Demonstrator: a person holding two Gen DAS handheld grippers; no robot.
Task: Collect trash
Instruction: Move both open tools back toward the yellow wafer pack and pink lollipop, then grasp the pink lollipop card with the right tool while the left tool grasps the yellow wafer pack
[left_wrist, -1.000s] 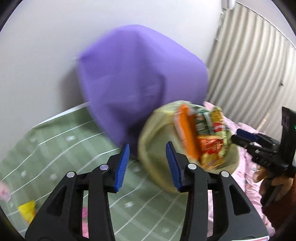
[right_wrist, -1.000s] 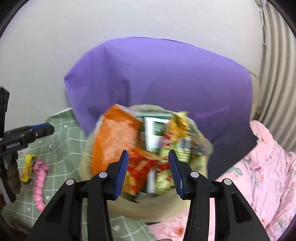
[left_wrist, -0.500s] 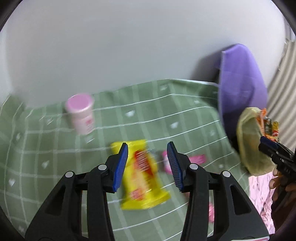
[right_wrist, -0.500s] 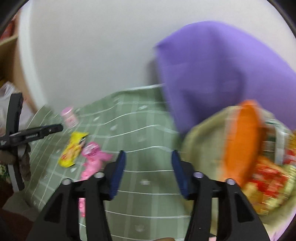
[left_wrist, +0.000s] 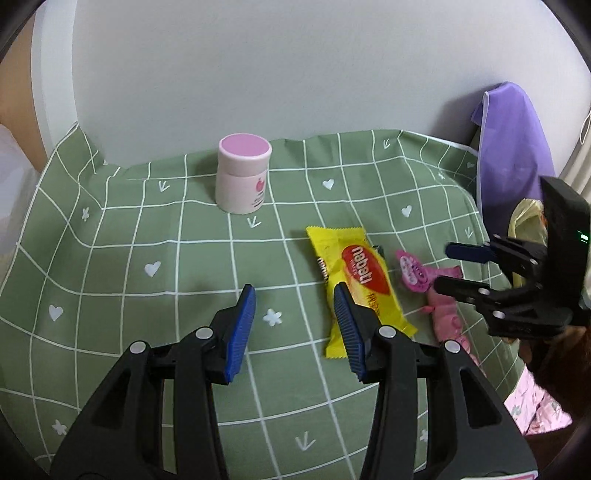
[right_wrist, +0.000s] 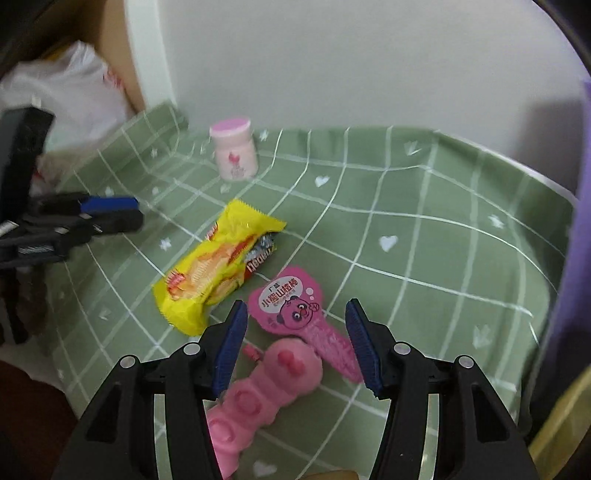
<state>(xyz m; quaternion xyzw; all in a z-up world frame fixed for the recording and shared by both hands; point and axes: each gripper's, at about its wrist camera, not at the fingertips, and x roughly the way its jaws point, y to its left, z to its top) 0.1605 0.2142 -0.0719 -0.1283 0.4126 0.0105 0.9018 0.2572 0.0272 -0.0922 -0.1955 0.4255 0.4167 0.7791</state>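
Note:
A yellow snack wrapper (left_wrist: 356, 280) (right_wrist: 214, 266) lies on the green checked cloth (left_wrist: 147, 266). A pink candy wrapper (right_wrist: 291, 299) (left_wrist: 413, 273) and a pink bumpy tray (right_wrist: 258, 398) lie right of it. My left gripper (left_wrist: 293, 326) is open and empty, just left of the yellow wrapper. My right gripper (right_wrist: 295, 345) is open and empty, above the pink wrapper and tray. It shows at the right in the left wrist view (left_wrist: 458, 269). A yellowish trash bag (left_wrist: 524, 225) hangs behind it.
A pink-lidded white jar (left_wrist: 243, 173) (right_wrist: 234, 153) stands at the back of the cloth by the white wall. A purple bag (left_wrist: 513, 147) stands at the right. A white plastic bag (right_wrist: 70, 99) lies at the left. Pink bedding (left_wrist: 535, 413) is below right.
Both grippers have swung left from the purple bag and the full trash bag to the cloth with the wrappers. Both stay open.

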